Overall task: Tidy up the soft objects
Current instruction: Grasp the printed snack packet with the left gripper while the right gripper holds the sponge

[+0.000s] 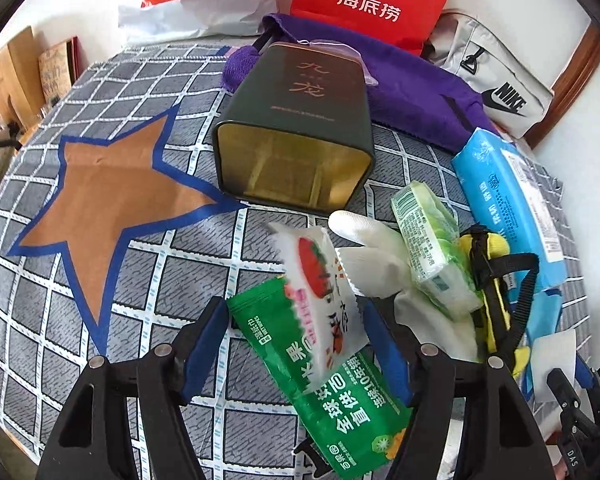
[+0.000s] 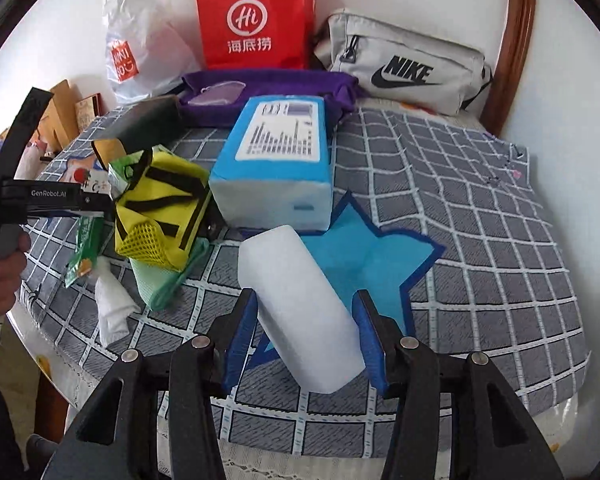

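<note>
My left gripper (image 1: 296, 308) points down at the checked cloth and stands open. A green wet-wipe packet (image 1: 324, 392) and a white snack packet (image 1: 320, 292) lie loosely between its blue pads. Beside them are a white glove (image 1: 380, 256), a green-and-white packet (image 1: 432, 248) and a yellow mesh bag (image 1: 496, 280). My right gripper (image 2: 306, 296) is shut on a white soft block (image 2: 300, 304), held slantwise over the blue star patch (image 2: 364, 256). A hand holds the left gripper (image 2: 100, 204) at the left of the right wrist view.
A dark tin (image 1: 296, 140) lies on its side, mouth towards me, next to the orange star patch (image 1: 112, 200). Behind it are a blue tissue pack (image 2: 276, 160), purple towel (image 2: 268, 84), grey Nike bag (image 2: 404, 68), red paper bag (image 2: 256, 20) and white plastic bag (image 2: 148, 48).
</note>
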Demonstrator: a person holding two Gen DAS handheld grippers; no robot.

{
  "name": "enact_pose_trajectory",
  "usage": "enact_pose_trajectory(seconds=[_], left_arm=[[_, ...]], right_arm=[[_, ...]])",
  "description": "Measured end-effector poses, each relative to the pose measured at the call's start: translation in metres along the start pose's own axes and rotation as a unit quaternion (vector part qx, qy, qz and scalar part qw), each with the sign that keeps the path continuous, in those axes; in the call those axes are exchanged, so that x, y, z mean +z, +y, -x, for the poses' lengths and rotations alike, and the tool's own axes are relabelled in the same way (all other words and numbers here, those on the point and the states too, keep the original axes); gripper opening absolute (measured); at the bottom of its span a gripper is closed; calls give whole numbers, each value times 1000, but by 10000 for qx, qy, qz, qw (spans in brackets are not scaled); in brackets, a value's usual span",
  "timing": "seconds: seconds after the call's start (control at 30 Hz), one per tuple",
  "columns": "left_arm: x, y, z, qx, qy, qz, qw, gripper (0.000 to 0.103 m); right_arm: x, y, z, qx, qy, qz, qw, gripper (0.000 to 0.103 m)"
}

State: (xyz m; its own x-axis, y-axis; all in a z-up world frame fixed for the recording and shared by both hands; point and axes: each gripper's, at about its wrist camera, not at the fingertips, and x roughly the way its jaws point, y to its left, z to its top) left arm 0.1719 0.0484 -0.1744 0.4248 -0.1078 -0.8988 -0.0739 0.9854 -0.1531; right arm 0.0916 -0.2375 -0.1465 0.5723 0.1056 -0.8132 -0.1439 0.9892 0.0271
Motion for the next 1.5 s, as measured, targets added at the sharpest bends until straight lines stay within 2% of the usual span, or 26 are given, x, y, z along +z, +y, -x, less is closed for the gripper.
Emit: enact_pose_trajectory(seconds=[0.07,0.2,0.33,0.53,0.57,0.63,0.8,1.03,1.23,1.5], left_arm=[[0,-1,0,46,-26,-32,10000,68],[-1,3,5,79,-80,13,9999,58],[-1,13,11,-20,-161,74,9998,41],[4,19,21,-118,-396,110,9991,41],[5,19,22,-137,-433,111,9989,38],[9,19,21,-220,-449,110,9987,25],[14,19,17,-254,-450,9,9987,15],[17,20,12,-456,-428,112,9980,9],[12,23,29,-677,-476,94,9965,6],[-1,34,47,-746,-602,249,9951,5]], right_arm=[[-2,0,-6,-45,24,17,10000,52],[-5,-3,-7,21,-34,-40,10000,52],[-5,-8,-7,127,-84,-165,9997,51],[-6,-3,-5,94,-73,-4,9999,50],[-6,-2,-5,79,-69,12,9999,50],[-6,-3,-5,105,-41,-19,9999,50],[-4,-5,-6,122,10,-64,9999,49],[-2,-1,-8,39,73,23,10000,48],[3,-4,-3,80,95,-44,9999,46],[13,-5,8,250,6,-218,9994,45]])
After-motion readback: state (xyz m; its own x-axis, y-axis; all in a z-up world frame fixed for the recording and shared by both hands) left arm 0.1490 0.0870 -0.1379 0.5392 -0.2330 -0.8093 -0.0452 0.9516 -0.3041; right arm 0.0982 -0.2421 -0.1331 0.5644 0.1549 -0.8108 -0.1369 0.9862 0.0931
